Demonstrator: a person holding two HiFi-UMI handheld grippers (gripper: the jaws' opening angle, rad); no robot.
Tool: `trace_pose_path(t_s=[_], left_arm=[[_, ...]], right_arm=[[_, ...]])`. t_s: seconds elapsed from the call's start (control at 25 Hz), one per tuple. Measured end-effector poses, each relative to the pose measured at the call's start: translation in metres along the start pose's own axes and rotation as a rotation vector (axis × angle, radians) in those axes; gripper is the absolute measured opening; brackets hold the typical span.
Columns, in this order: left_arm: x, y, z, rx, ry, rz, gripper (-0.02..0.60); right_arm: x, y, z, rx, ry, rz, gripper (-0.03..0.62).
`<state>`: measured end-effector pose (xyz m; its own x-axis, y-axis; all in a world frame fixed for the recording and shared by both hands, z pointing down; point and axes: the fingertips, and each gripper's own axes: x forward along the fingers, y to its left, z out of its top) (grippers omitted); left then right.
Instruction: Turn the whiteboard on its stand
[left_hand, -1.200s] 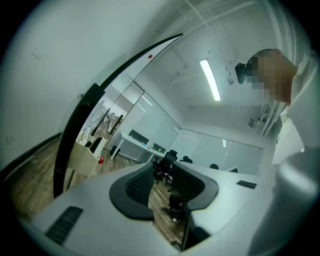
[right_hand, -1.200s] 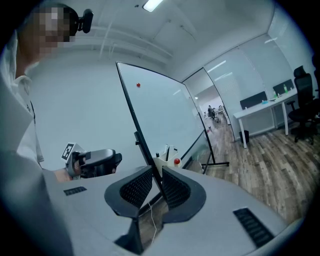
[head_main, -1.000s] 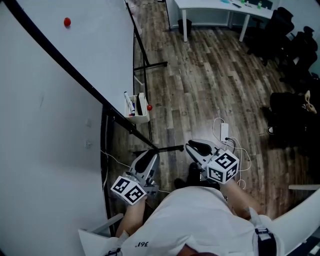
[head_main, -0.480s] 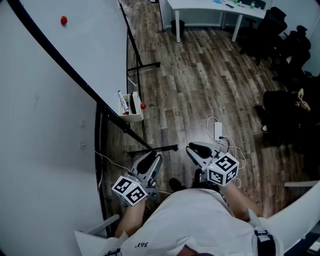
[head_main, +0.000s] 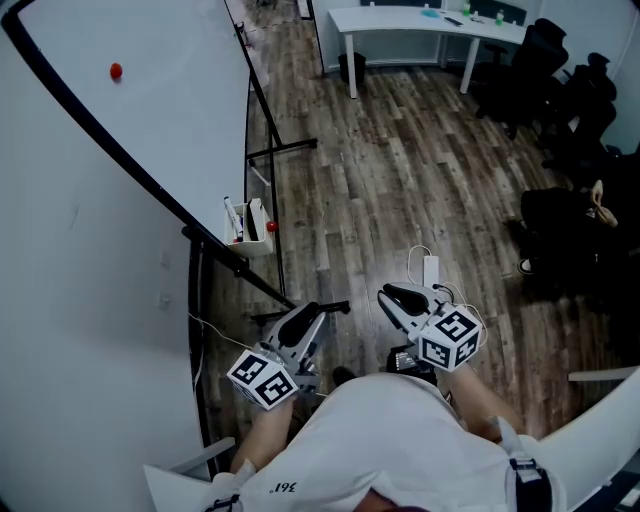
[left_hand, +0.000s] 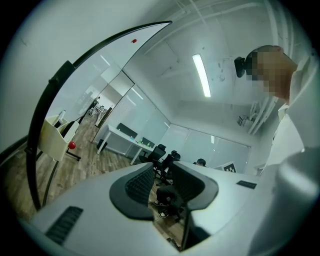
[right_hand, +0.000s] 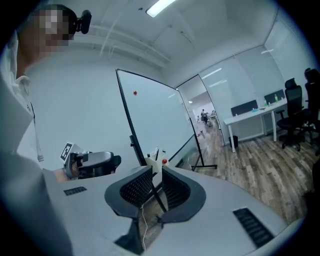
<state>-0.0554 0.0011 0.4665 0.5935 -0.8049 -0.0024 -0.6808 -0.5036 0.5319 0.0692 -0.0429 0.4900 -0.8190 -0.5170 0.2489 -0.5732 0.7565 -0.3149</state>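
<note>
Since the earlier frame the marker tray (head_main: 250, 228) is sitting further left in the head view, the red magnet (head_main: 116, 71) is sitting lower, and the white desk (head_main: 430, 22) is showing more fully along the top edge above the wood floor (head_main: 400, 180). The whiteboard (head_main: 130, 110) is filling the upper left on its black stand (head_main: 283, 148). At lower centre the left gripper (head_main: 300, 325) and right gripper (head_main: 400, 298) are hovering clear of it, each holding its jaws narrowly parted around nothing.

Whiteboard (head_main: 150, 100) left, tray (head_main: 248, 230) beside, desk (head_main: 420, 20) beyond
</note>
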Motion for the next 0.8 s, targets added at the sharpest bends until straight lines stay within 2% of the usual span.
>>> trace_pose_path(t_s=[0.44,0.8], left_arm=[[0.028,-0.026,-0.012,0.012,0.029,-0.047,0.124],[0.031,-0.028,-0.015,-0.002,0.024,-0.013,0.124]], right_arm=[[-0.031,-0.025,0.005,0.002,-0.003,-0.030,0.071],[-0.032,-0.031,0.008,-0.001,-0.004,-0.017,0.064]])
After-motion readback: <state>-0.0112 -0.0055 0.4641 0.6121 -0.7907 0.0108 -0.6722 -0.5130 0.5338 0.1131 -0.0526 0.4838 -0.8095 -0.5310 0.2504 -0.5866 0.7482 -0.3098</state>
